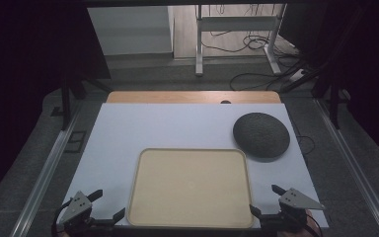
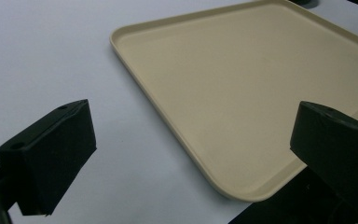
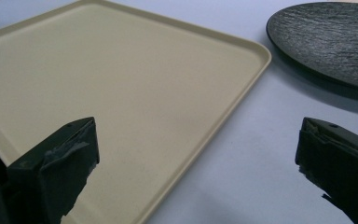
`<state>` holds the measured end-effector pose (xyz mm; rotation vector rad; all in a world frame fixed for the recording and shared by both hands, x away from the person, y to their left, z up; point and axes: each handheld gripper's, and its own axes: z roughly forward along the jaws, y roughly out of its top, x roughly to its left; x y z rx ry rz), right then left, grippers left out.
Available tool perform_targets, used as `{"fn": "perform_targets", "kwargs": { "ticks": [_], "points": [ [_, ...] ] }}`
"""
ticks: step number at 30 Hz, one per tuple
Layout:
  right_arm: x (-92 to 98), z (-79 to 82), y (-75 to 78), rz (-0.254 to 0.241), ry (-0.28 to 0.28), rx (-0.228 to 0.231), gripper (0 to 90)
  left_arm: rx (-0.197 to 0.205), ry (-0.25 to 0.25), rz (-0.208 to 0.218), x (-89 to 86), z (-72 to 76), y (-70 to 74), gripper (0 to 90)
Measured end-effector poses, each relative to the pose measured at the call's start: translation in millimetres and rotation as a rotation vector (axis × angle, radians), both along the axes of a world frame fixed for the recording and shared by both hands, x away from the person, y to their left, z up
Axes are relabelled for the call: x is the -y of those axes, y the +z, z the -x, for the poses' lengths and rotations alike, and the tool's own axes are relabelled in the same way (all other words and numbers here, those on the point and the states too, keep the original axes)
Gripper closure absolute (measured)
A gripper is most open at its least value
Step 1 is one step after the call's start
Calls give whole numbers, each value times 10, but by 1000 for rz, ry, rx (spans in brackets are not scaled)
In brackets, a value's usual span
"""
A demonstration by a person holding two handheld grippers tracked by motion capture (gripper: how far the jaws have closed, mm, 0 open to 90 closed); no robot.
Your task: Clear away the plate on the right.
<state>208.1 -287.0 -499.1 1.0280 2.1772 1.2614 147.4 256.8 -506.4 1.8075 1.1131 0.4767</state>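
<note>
Both hand-held grippers, left hand-held gripper (image 1: 107, 204) and right hand-held gripper (image 1: 265, 200), flank tray (image 1: 143, 163), jaws apart

From the high view I get a dim picture: the white surface (image 1: 128, 148) is evenly lit from above, while both sides fall off into near black. The dark plate (image 1: 261, 135) throws a soft shadow on its near right side. In the left gripper view the tray (image 2: 242, 93) looks flat and slightly grainy, without glare. In the right gripper view the closest jaw edges blur, and faint sheen picks out the plate's texture.
</note>
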Motion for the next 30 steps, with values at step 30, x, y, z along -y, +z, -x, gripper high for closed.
{"fn": "perform_targets", "kwargs": {
  "ticks": [30],
  "points": [
    [-42,-276,68,58,-71,-35,0,5,16,-14,13,-11,-20,0]
  ]
}}
